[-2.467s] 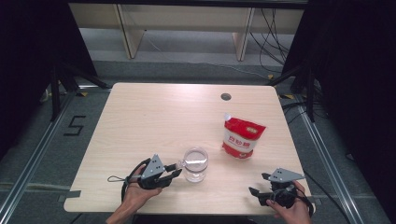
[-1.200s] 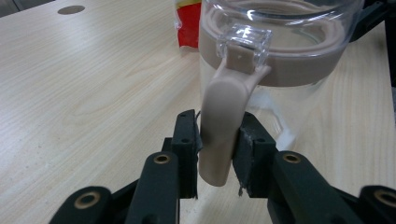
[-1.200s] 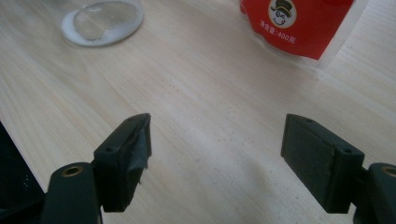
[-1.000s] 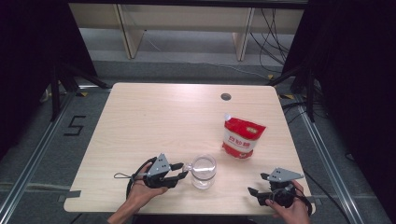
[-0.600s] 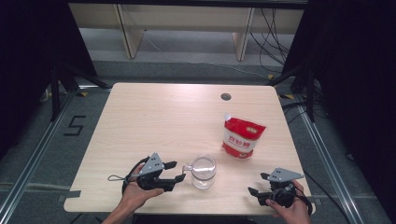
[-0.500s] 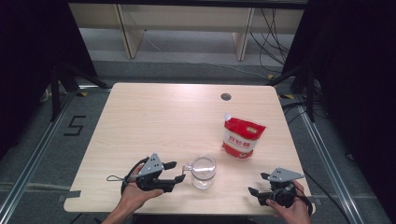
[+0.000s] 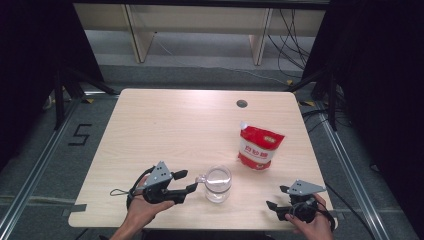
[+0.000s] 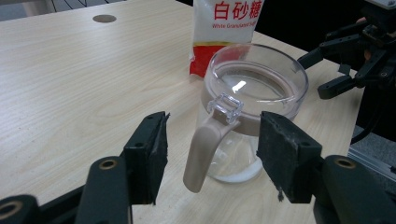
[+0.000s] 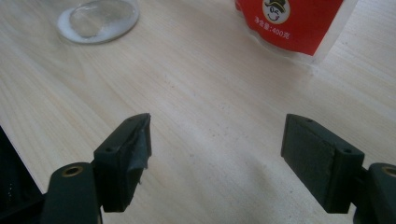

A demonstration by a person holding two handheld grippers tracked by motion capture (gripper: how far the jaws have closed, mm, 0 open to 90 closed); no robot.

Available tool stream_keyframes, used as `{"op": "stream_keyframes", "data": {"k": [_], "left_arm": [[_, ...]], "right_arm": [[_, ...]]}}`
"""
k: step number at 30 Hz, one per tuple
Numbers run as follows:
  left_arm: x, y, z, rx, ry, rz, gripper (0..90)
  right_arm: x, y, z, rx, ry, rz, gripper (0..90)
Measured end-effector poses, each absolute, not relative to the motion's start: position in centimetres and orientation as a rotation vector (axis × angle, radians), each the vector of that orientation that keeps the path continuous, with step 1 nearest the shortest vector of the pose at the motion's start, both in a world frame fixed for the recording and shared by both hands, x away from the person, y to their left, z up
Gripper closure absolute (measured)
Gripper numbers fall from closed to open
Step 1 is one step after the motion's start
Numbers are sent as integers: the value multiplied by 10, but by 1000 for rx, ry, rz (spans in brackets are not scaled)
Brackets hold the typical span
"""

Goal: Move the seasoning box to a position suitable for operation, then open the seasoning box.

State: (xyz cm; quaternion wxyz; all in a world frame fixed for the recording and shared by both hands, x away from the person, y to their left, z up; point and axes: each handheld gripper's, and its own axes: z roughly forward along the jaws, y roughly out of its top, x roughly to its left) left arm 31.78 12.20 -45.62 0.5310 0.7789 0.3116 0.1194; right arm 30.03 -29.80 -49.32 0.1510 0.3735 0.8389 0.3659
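Pale wooden table [image 7: 165, 125] in a dark room, with grey floor all around.

Sitting near the front edge of it, about in the middle: a clear jar [image 7: 218, 183] with a lid and a bit of white stuff at the bottom. Sticking out from the jar toward the person's left: a beige handle [image 8: 201, 149].

Hovering right at that handle: the left gripper [image 7: 189, 180], jaws spread wide, one on each side of the handle and not touching it. Running up and down, from the lid to partway down the jar's side, so fitting nicely into the gap between the jaws. Needing only a squeeze to grab it, most likely.

Waiting at the front right corner, well apart from the jar: the right gripper [image 7: 276, 196], jaws also spread wide, holding nothing, pointing across bare wood.

Standing behind the jar and a little to the right: a red and white sugar bag [image 7: 260, 147], upright and touching nothing.

Being much nearer, the left gripper looking like the one to take the jar.
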Motion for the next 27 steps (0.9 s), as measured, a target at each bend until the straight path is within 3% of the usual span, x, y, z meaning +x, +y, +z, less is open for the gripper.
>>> {"op": "stream_keyframes", "data": {"k": [11, 14, 23, 27], "left_arm": [[317, 115, -446, 1839, 747, 260, 453], [319, 113, -442, 1834, 716, 263, 506], [321, 113, -440, 1826, 696, 304, 784], [324, 111, -440, 1837, 696, 321, 835]], "right_arm": [[301, -298, -494, 1065, 2405, 1048, 253], [300, -298, -494, 1071, 2419, 1044, 252], [302, -297, -493, 1062, 2412, 1071, 251], [302, -296, -492, 1054, 2395, 1076, 247]]}}
